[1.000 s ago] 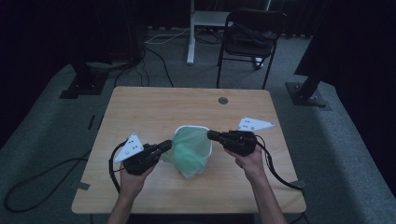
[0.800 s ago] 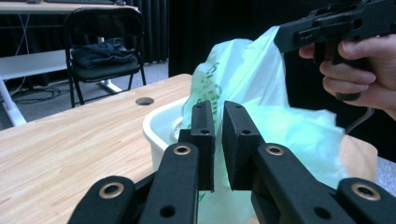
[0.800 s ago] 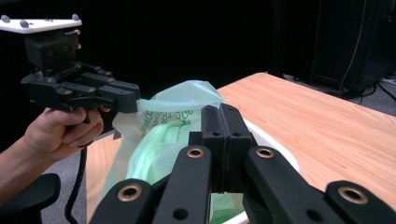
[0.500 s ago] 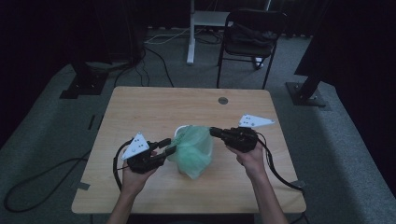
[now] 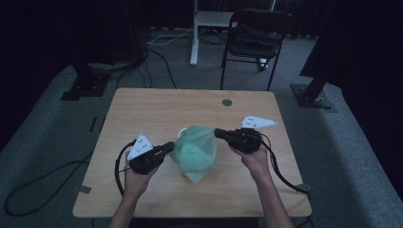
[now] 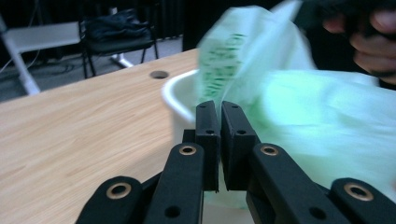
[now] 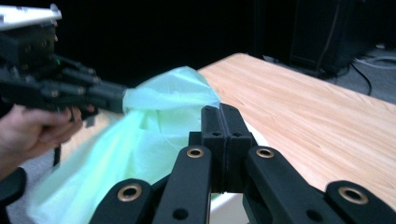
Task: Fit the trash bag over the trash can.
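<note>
Since a second ago, both grippers have drifted a little toward the person's left and the green bag has swung with them, so it now covers more of the white container beneath it.

The thin green plastic bag (image 5: 195, 152) sits near the middle of the wooden table (image 5: 142, 109), draped over the white container (image 6: 180, 100), whose rim shows at the bag's far-left edge in the high view. The bag is stretched between the two tools. The left gripper (image 5: 168, 147) meets the bag's left side, and in the left gripper view its jaws stand pressed almost together with green film right against their tips; whether film is caught between them cannot be told for sure. The right gripper (image 5: 217, 133) touches the bag's upper right corner, and in the right gripper view its jaws are pressed together with the bag just behind the tips. A hand (image 5: 256, 159) holds each tool, cables trailing back.

Farther off, a round grommet hole (image 5: 226, 102) lies near the table's far edge, and a dark chair (image 5: 256, 38) stands on the floor beyond.
</note>
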`<state>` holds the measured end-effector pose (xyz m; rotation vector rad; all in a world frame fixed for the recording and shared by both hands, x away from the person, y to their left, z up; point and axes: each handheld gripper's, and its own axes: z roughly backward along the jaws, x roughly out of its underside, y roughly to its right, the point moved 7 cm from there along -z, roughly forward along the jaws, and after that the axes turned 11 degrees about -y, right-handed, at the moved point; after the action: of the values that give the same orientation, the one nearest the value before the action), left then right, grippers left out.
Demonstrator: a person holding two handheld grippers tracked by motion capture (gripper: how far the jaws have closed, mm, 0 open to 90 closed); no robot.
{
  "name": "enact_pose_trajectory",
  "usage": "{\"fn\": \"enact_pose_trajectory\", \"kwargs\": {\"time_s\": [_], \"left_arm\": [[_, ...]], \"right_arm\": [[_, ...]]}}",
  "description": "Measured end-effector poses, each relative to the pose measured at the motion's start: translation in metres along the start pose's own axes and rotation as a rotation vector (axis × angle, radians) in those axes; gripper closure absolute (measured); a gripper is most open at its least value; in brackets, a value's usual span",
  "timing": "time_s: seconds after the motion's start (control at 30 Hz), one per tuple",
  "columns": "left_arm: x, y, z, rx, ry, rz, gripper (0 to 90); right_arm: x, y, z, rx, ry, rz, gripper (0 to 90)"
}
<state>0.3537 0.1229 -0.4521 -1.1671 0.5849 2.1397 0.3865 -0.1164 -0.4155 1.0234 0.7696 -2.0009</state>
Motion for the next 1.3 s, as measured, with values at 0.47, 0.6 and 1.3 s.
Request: {"fn": "enact_pose_trajectory", "kwargs": {"time_s": [0.47, 0.6, 1.3], "left_arm": [[0.000, -0.035, -0.035, -0.095, -0.063, 0.065, 90.0], [-0.002, -0.041, -0.045, -0.102, -0.081, 0.078, 90.0], [0.015, -0.051, -0.042, -0.060, -0.092, 0.136, 64.4]], "right_arm": [[0.015, 0.037, -0.032, 0.084, -0.103, -0.084, 90.0], [0.017, 0.046, -0.037, 0.093, -0.113, -0.108, 90.0], [0.035, 0.053, -0.048, 0.142, -0.224, -0.113, 90.0]]}}
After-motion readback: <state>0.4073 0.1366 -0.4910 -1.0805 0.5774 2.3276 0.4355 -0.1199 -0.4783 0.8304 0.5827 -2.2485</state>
